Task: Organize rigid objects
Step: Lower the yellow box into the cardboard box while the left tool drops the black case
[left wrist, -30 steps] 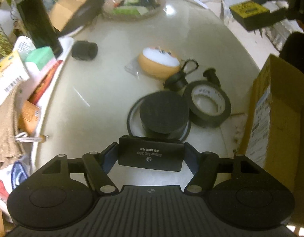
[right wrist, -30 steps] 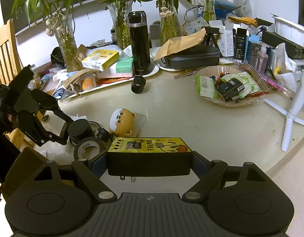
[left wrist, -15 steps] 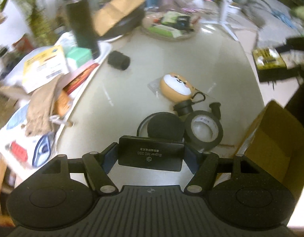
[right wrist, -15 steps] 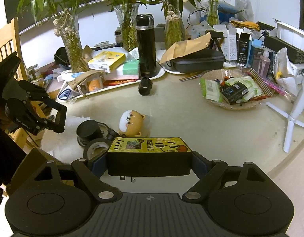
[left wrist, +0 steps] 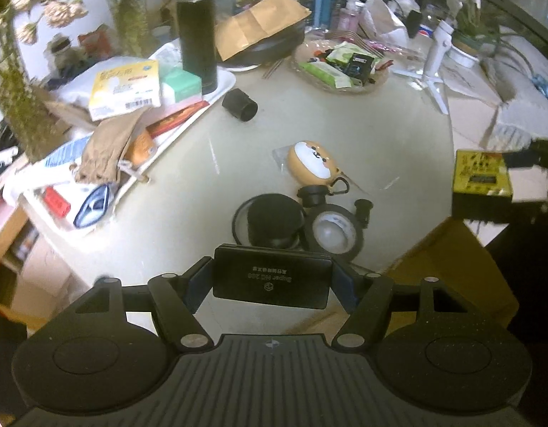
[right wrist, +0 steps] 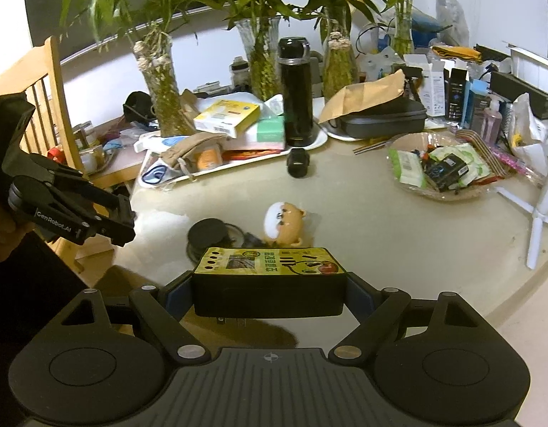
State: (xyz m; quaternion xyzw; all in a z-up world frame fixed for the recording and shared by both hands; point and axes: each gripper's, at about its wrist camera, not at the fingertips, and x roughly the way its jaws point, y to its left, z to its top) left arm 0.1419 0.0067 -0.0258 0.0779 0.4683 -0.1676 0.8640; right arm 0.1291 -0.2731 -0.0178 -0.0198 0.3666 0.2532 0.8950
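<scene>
Black plastic fills the near edge of both views: my left gripper (left wrist: 272,286) is clenched on a flat black power bank (left wrist: 272,284), its printed label upside down to me, and my right gripper (right wrist: 268,293) is clamped on a black block with a yellow label (right wrist: 269,281) whose plug prongs poke out underneath. Both are held in the air near the table's rim (left wrist: 188,249) — neither rests on anything.

Just past the power bank, on the pale tabletop, a black round lid (left wrist: 274,219) sits touching a roll of black tape (left wrist: 333,233), with a small black cap (left wrist: 312,195) and another black knob (left wrist: 363,208) close behind them. An open cardboard box (left wrist: 452,263) stands off the table's edge to my right, below the yellow-labelled block as the left camera sees it.

Farther in lies an orange dog-faced case (left wrist: 315,165) on its side, then a black cylinder (left wrist: 240,105) alone on bare table. Beyond that — a white tray (right wrist: 238,163) crowded with boxes and a tall black flask (right wrist: 296,90), a shallow bowl of packets (right wrist: 441,169) to the right, and vases of bamboo (right wrist: 163,89) along the wall.
</scene>
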